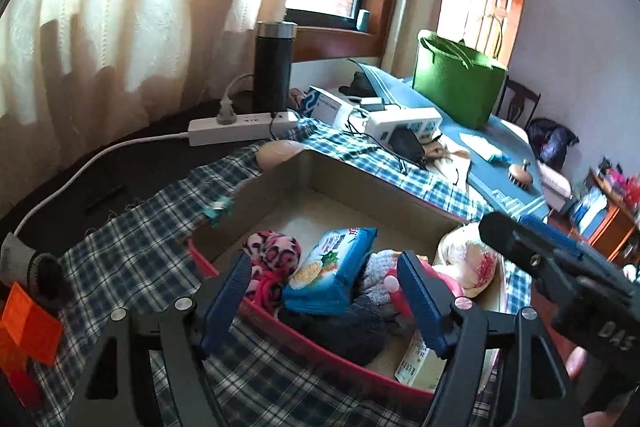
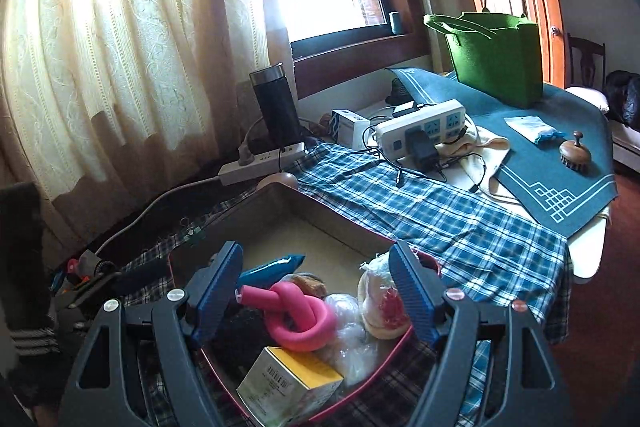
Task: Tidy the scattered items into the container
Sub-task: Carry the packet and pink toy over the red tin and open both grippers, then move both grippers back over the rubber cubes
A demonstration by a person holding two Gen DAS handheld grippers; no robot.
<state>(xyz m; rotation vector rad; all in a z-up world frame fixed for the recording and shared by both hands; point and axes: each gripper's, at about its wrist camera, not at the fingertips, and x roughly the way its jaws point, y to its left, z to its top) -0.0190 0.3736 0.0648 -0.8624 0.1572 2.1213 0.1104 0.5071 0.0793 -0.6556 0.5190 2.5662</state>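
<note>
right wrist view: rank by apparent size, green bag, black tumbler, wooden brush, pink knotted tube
1. green bag
2. pink knotted tube, but it lies much nearer the camera, so its lead over the tumbler is unsure
3. black tumbler
4. wooden brush, clearly smallest

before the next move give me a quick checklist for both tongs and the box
1. Left tongs empty: ok, jaws apart, nothing pinched.
2. Right tongs empty: ok, jaws apart over the box.
3. Blue snack pack inside the red-rimmed box: ok.
4. Pink foam knot inside the box: ok.
5. Room left in the box: ok, far half bare.
6. Items left outside: not ok, orange block lies on the plaid cloth.
</note>
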